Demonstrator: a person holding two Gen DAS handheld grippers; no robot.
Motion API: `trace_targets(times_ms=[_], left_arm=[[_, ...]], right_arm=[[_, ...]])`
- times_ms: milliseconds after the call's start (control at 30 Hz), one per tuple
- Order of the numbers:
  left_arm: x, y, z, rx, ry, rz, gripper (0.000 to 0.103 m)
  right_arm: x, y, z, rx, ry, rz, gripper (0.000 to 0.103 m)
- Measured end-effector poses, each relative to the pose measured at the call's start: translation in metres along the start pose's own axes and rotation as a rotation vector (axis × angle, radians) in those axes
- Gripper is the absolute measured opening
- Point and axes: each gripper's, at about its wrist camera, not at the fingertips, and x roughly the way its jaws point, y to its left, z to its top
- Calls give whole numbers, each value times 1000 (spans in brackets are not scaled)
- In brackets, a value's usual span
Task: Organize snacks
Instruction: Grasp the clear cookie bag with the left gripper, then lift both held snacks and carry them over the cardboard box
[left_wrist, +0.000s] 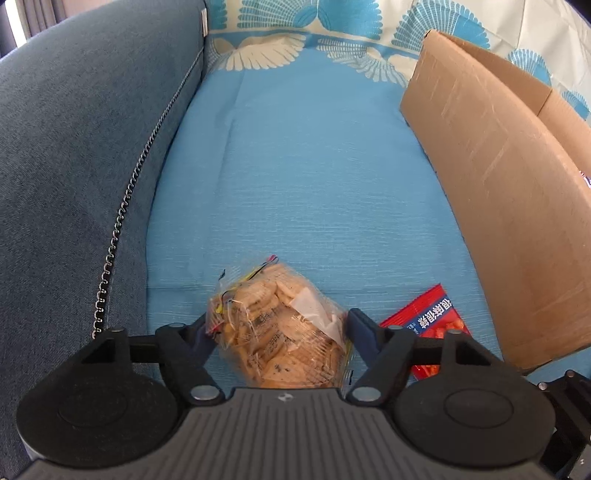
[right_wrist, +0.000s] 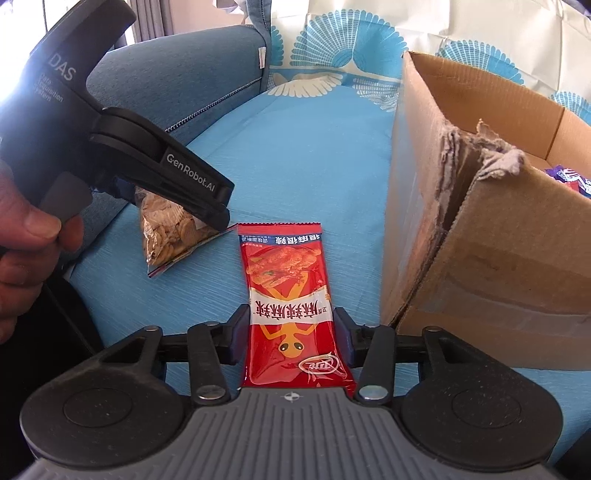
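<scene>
The sofa seat (left_wrist: 295, 177), covered in a light blue cloth, runs bare from the snacks back to the patterned cushion (left_wrist: 280, 22) at its far edge, leaving wide open room between the dark blue armrest (left_wrist: 74, 166) along its left edge and the cardboard box (left_wrist: 491, 206) standing along its right edge. The clear cracker bag (left_wrist: 280, 332), full of round tan crackers, sits at the near edge of the seat between the fingers of the left gripper (left_wrist: 279, 332), which press into both of its sides and pinch it. Just beside it to the right, the red snack packet (right_wrist: 291, 306), printed with a roast chicken and an orange figure, lies flat and lengthwise near the box's torn corner. The fingers of the right gripper (right_wrist: 291, 325) are spread on either side of it, close to its edges; whether they touch it cannot be told. The packet's near end is hidden under the gripper body. The box's interior is mostly cut off; only some purple wrappers (right_wrist: 569, 177) show inside, too small to read.
</scene>
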Motion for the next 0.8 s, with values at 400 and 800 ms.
trace_targets(times_ms=[400, 800], left_arm=[[-40, 9, -13, -34, -161, -32, 69], [-95, 23, -30, -154, -423, -83, 69]], right_arm=[[-20, 1, -3, 14, -58, 4, 48], [-75, -6, 28, 22, -200, 51, 48]])
